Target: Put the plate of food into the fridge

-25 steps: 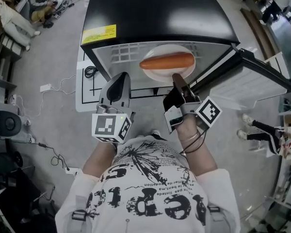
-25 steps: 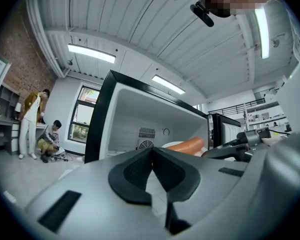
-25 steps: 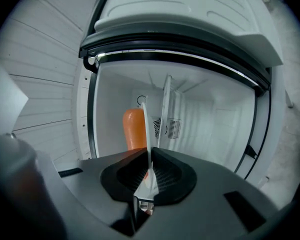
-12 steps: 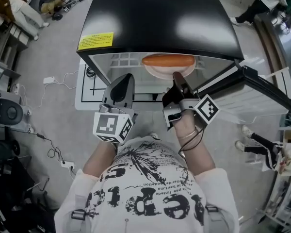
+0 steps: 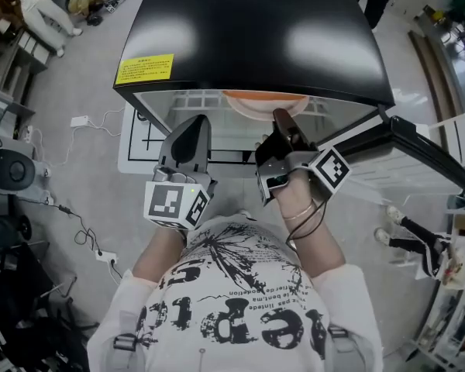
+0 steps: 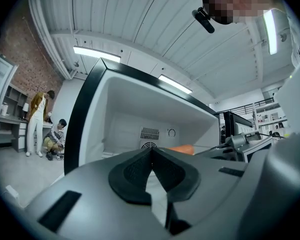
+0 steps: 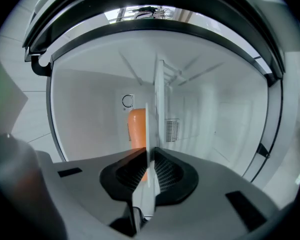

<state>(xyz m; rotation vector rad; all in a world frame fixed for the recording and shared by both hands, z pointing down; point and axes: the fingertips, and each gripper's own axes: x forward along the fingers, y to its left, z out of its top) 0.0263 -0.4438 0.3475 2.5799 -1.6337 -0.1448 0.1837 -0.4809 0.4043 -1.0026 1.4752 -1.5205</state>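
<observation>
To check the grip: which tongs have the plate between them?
The right tongs, now opening: the plate stands between them. The left tongs are shut and empty.

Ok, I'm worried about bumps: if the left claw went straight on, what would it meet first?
Probably the fridge's back wall near the round vent; the left claw points inside, with the orange food off to its right. Depth is unclear.

I stand in what is probably a lab or workshop: bare grey floor (image 5: 70, 169), loose cables (image 5: 77, 223), a brick wall (image 6: 15, 49), strip lights (image 6: 96, 54) under a ribbed ceiling (image 6: 140, 14).
</observation>
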